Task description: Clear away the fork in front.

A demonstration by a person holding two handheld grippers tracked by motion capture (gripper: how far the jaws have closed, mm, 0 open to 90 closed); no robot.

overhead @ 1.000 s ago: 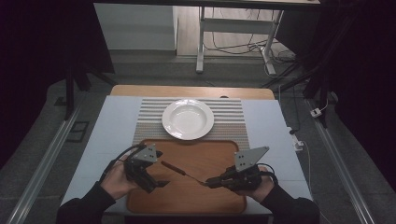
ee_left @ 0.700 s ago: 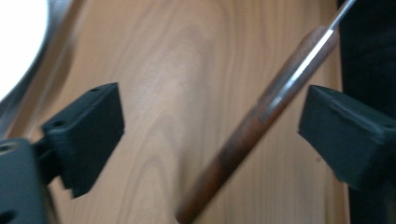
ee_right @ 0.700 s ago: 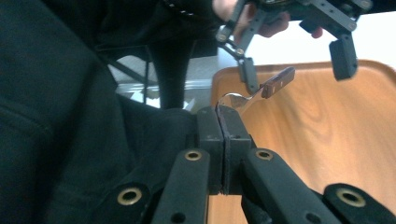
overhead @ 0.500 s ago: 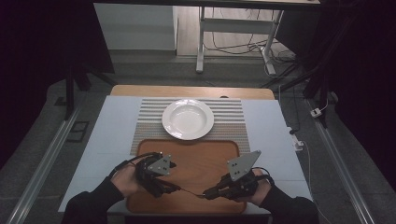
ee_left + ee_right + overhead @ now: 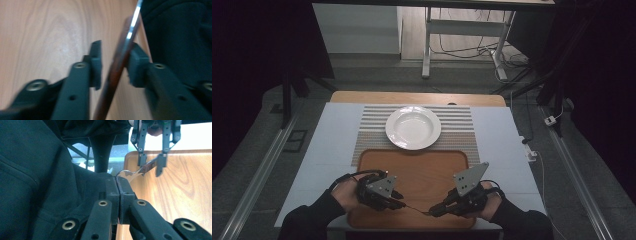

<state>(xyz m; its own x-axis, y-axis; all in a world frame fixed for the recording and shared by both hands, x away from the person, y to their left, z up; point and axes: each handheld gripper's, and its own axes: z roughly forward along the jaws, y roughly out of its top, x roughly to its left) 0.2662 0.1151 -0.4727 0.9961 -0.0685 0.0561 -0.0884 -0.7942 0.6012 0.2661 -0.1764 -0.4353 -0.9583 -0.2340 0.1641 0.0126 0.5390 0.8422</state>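
Slim utensil with dark reddish handle and metal end, now low over near edge of wooden tray, nearer the person than a second ago, metal end clamped in shut right gripper, handle between just-closing left gripper jaws, one pad touching.

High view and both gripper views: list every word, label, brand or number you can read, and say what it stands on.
None: no readable text in any view.
Round white plate: plain, no mark.
Wooden tray: bare grain, no label.
Slim dark-handled metal utensil: no brand legible, blurred.
Grey three-cornered plates on the grippers: blank.
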